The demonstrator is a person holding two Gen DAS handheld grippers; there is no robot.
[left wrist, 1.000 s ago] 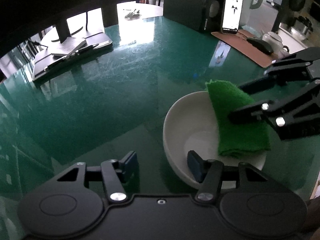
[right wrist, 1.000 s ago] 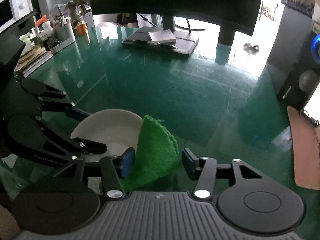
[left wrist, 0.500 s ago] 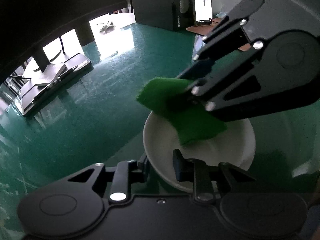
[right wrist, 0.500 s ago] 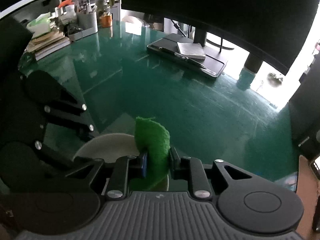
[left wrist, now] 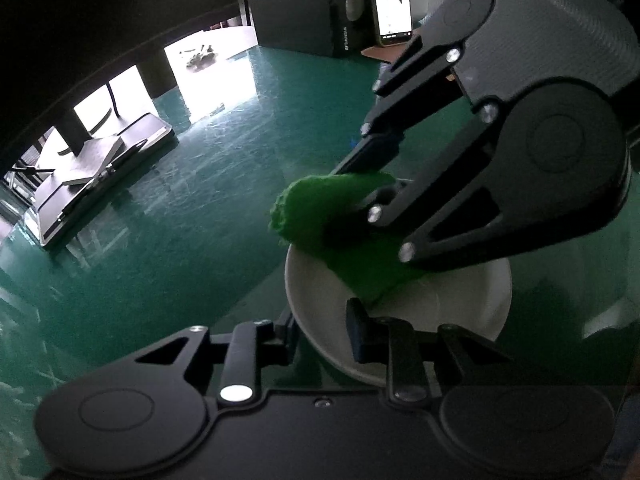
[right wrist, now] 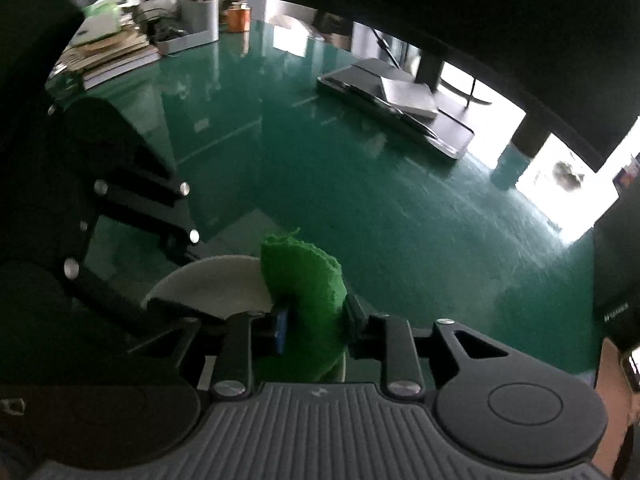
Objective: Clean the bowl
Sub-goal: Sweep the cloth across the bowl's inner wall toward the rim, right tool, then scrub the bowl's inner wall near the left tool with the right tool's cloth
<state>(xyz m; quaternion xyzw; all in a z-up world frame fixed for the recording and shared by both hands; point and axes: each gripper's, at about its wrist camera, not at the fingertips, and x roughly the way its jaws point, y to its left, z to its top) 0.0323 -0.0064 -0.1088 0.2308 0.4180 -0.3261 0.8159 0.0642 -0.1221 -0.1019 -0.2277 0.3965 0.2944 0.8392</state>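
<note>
We pin the white bowl [left wrist: 400, 312] by its rim in our left gripper [left wrist: 322, 330], steadying it. Our right gripper [right wrist: 316, 320] is clamped on the green cloth [right wrist: 308, 280], poised for wiping.

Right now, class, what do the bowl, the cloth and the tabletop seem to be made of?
Bowl: probably glazed ceramic; smooth white with a soft sheen.
Cloth: green fuzzy fabric, likely microfibre; nubby and folded.
Tabletop: glossy, hard green surface, perhaps glass; mirrors the windows, fine scratches.

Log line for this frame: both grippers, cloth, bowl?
left gripper: shut on bowl rim | right gripper: shut on green cloth, over bowl
</note>
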